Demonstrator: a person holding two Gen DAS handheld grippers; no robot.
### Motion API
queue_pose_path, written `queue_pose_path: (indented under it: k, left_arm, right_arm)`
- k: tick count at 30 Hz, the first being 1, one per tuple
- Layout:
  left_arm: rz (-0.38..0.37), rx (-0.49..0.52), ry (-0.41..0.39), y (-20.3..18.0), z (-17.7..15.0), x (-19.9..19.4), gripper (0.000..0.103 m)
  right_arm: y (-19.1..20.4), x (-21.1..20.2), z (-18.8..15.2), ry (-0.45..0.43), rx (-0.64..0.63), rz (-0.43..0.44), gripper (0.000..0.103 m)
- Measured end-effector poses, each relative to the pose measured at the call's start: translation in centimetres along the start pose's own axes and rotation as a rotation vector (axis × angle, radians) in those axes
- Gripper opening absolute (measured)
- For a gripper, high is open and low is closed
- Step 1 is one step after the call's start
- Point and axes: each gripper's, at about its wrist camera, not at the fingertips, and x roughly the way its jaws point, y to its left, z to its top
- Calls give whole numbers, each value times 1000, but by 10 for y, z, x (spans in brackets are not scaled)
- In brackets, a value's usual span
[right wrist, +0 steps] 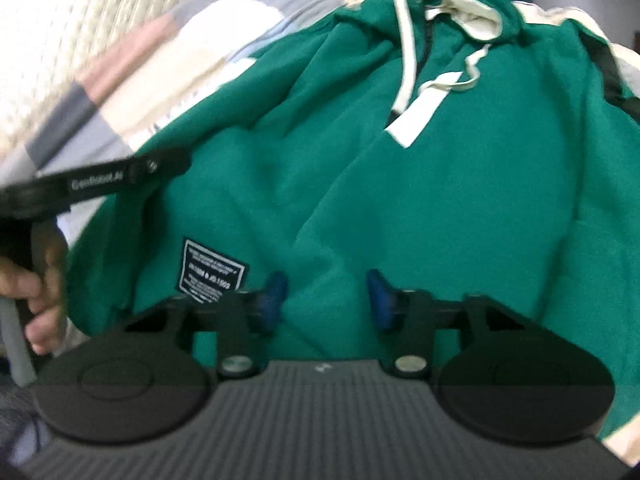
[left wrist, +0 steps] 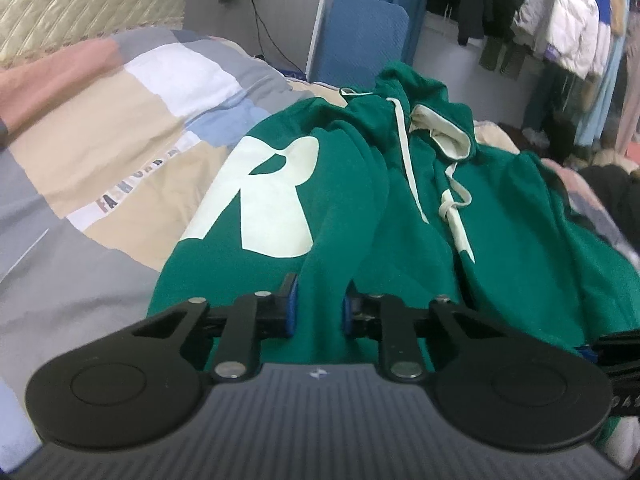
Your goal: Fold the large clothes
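- Left wrist view: a raised fold of the green hoodie (left wrist: 400, 184), spread on the bed (left wrist: 100, 152), is pinched between the narrowed blue pads of the left hand-held gripper (left wrist: 319, 304).
- Right wrist view: hoodie fabric is bunched between the pads of the right hand-held gripper (right wrist: 326, 300); whether it is squeezed cannot be told.

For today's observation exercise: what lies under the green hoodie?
The green hoodie lies on a patchwork quilt of pink, beige, white, blue and grey blocks, visible beside it. Whatever is directly beneath the hoodie is covered and cannot be seen.
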Motion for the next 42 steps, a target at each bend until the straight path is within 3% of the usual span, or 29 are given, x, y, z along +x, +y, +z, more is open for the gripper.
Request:
queue_pose_path:
  k: [2,3,4,8,12,18,23,26,32,38,42]
  left_arm:
    - [-1,-15,-10,4,2,-4,19]
    - [-4,-28,-16,7,3,-8,18]
    - [1,-42,-24,10,5,-12,9]
    - [26,-111,-53,33,14,-28,7]
    - [101,-155,-76,63,31,-33,6]
    - [221,-251,-89,123,77,-29,6]
    - [357,-197,-82,150,116,-8,6]
    - [447,-180,-48,165,129,15,6]
    - [604,-124,35,193,142,82,6]
    - [672,-113,114,207,129,129,7]
    - [701,-73,113,199,125,136,7]
  right_arm:
    - [-4,-8,1,-17,11,-17,18]
    - [-7,-13,3,-32,17,-36,15]
    - [-13,-18,6,-45,32,-35,14]
    - [-33,-46,21,-111,92,-48,12]
    - [-51,-88,54,-218,54,-93,12]
    - [-124,-156,110,-364,61,-250,12]
    - [-211,-189,142,-447,136,-421,11]
    - [-262,-179,151,-429,169,-506,9]
    - [-339,-126,136,-406,211,-599,9]
    - [-404,-58,109,-284,307,-650,9]
    - [-418,-33,97,-264,332,-643,9]
